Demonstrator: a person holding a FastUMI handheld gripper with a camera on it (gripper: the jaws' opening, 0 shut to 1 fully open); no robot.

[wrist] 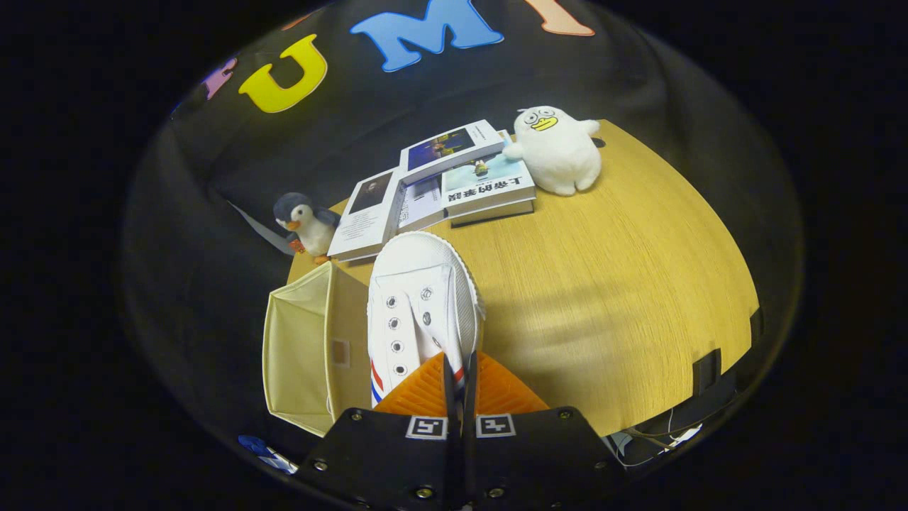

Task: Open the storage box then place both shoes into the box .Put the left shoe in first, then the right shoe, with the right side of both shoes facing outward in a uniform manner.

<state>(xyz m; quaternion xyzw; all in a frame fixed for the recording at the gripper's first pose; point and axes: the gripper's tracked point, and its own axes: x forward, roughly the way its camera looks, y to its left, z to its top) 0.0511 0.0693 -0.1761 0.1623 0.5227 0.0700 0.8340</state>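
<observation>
A white shoe (418,305) is clamped between the nearly closed fingers of the gripper (460,376), beside the open storage box (305,348) at the table (603,298) edge.

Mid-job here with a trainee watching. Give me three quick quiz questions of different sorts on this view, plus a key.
1. True or false: the claw is shut on the shoe.
2. What sits just left of the shoe? A) the box B) a cup C) a lamp
3. Fill in: the white duck toy stands beside the ____ at the far side of the table.

Key: 1 true, both fingers pinch the shoe's rear edge, toe pointing away. 2 A, the box is open, nothing seen inside. 3 books; a penguin toy stands at their other end.
</observation>
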